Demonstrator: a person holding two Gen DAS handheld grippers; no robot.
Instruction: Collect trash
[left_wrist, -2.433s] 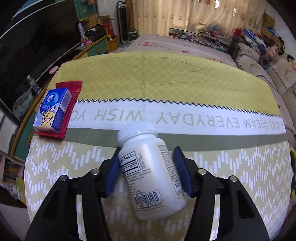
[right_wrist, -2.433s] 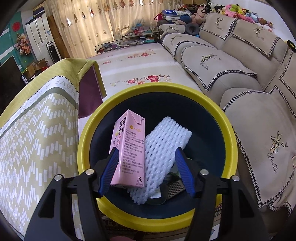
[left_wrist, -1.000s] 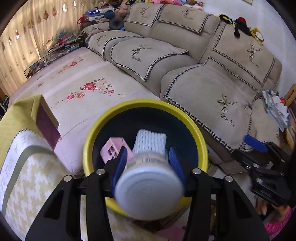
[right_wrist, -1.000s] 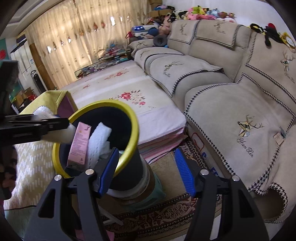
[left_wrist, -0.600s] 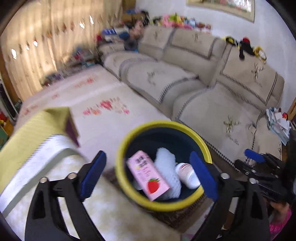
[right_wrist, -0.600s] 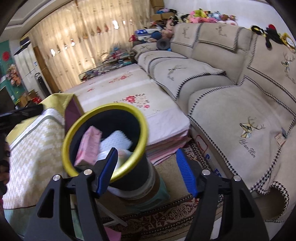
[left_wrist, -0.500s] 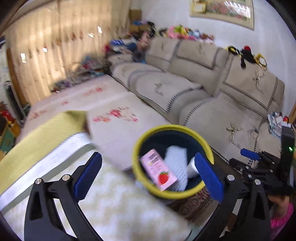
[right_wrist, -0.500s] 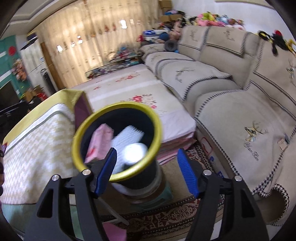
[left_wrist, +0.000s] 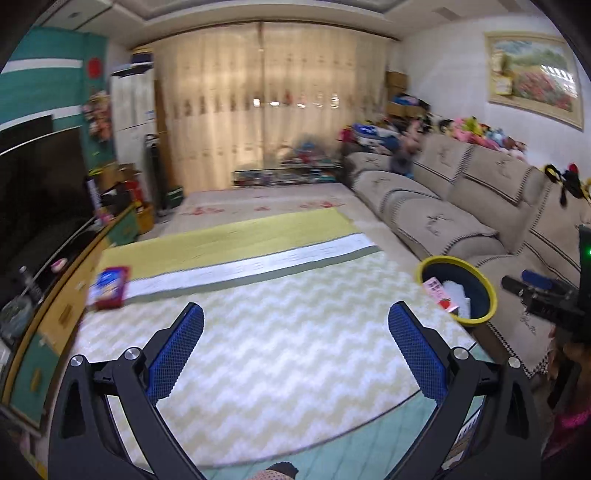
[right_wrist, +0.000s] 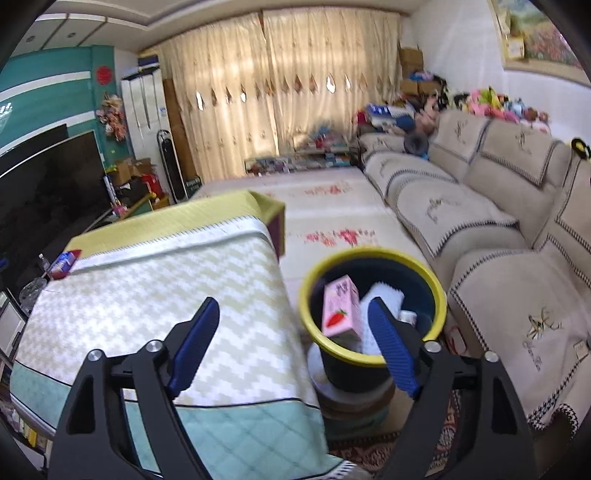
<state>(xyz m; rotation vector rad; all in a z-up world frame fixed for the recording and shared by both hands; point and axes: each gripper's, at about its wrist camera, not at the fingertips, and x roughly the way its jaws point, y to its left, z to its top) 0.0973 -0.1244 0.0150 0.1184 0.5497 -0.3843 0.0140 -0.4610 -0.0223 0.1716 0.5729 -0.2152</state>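
Observation:
My left gripper (left_wrist: 295, 317) is open and empty above the near part of the cloth-covered table (left_wrist: 280, 332). A blue carton on a red wrapper (left_wrist: 110, 286) lies at the table's far left edge; it also shows in the right wrist view (right_wrist: 64, 263). The yellow-rimmed dark bin (left_wrist: 480, 284) stands off the table's right side, holding a pink carton (left_wrist: 439, 295) and white foam net. My right gripper (right_wrist: 293, 314) is open and empty, between the table edge and the bin (right_wrist: 424, 277), which holds the pink carton (right_wrist: 341, 306), foam net (right_wrist: 382, 295) and a white bottle, barely seen.
A beige sofa (left_wrist: 480, 199) runs along the right. A TV and low cabinet (left_wrist: 44, 206) stand on the left. A patterned mat (right_wrist: 332, 206) covers the floor beyond the table. The bin stands on a stack of round bases (right_wrist: 354, 402). My right gripper shows at right in the left view (left_wrist: 535, 291).
My left gripper let the white bottle drop into the bin, opened wide and swung back over the table. My right gripper pulled back and turned left, still open.

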